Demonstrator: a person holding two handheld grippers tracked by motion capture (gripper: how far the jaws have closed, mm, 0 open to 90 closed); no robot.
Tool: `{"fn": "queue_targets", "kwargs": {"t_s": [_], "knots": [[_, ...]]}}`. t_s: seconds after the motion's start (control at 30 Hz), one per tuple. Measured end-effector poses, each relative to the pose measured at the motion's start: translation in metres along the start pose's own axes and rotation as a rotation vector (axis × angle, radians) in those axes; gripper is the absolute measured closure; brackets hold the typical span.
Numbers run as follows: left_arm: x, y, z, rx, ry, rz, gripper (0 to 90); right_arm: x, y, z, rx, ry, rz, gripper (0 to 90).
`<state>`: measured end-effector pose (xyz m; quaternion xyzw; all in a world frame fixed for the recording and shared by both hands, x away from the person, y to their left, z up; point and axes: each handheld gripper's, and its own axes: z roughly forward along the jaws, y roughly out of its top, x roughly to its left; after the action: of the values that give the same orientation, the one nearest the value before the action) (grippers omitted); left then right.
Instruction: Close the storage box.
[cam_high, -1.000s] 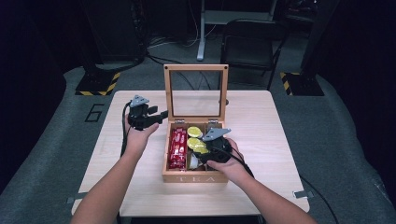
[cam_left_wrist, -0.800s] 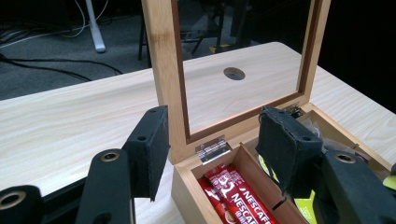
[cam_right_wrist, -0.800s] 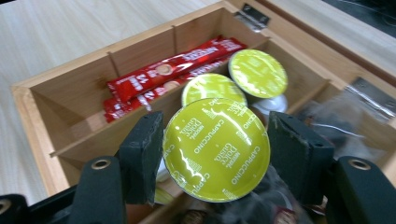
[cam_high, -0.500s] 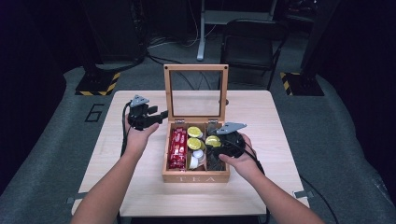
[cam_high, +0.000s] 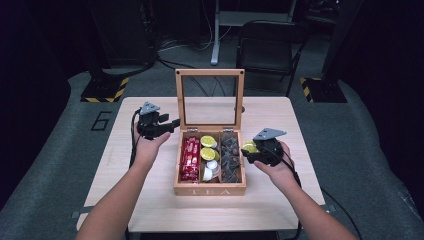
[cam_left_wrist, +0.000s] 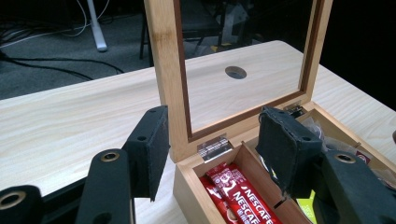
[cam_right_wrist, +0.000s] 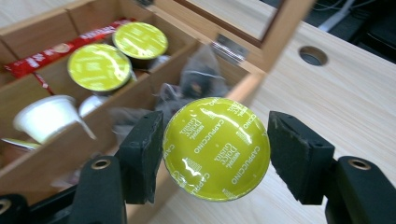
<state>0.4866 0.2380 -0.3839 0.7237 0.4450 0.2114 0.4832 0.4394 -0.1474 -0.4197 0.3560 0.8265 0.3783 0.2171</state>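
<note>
A dim room surrounds the pale wooden table (cam_high: 150, 210), where an open wooden tea box (cam_high: 210, 190) sits mid-table.
The right gripper (cam_right_wrist: 215, 148) pinches a lime-green foil-lidded coffee capsule (cam_right_wrist: 216, 147) just right of the box; it should be kept level and set down gently. The left gripper (cam_left_wrist: 212, 148), jaws spread, straddles the lid frame; its view reveals red Nescafé sachets (cam_left_wrist: 243, 196).

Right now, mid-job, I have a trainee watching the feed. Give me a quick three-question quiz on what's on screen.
1. True or false: the right gripper holds a green capsule beside the tea box, not over a compartment.
2. Which compartment holds the red Nescafe sticks? A) left B) middle C) right
3. Fill in: the box lid stands ____, with the left gripper straddling its frame.

Key: 1 true; 2 A; 3 upright (open)
</note>
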Motion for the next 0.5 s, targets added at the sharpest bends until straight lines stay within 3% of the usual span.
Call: {"fn": "queue_targets", "kwargs": {"t_s": [0.5], "knots": [[-0.001, -0.001, 0.000, 0.001, 0.001, -0.010, 43.4, -0.028, -0.032, -0.014, 0.023, -0.079, 0.087, 36.9]]}}
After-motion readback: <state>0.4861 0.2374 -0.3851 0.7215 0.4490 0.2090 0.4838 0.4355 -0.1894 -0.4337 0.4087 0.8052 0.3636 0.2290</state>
